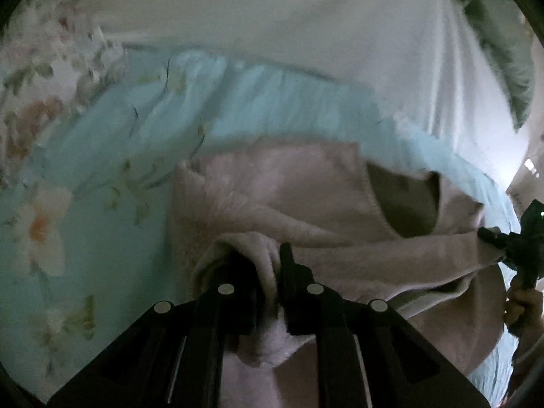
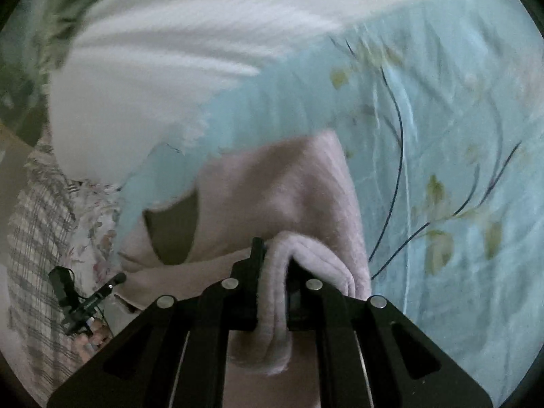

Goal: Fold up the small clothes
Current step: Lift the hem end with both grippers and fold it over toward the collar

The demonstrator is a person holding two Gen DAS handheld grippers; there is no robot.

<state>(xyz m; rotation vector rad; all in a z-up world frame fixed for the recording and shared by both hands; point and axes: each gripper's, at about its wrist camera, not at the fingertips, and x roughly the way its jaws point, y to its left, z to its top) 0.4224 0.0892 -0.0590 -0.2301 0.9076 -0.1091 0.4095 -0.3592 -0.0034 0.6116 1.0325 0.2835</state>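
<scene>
A fuzzy pale pink garment hangs stretched between my two grippers above the bed; it also shows in the right wrist view. A dark opening in it, probably the neck or an armhole, shows near its top edge. My left gripper is shut on a bunched fold of the pink garment. My right gripper is shut on a thick rolled edge of the same garment. The right gripper also appears at the right edge of the left wrist view, and the left gripper appears low left in the right wrist view.
A light blue floral bedsheet lies under the garment and shows in the right wrist view. A white cloth or pillow lies behind. A grey checked fabric is at the left. Both views are motion-blurred.
</scene>
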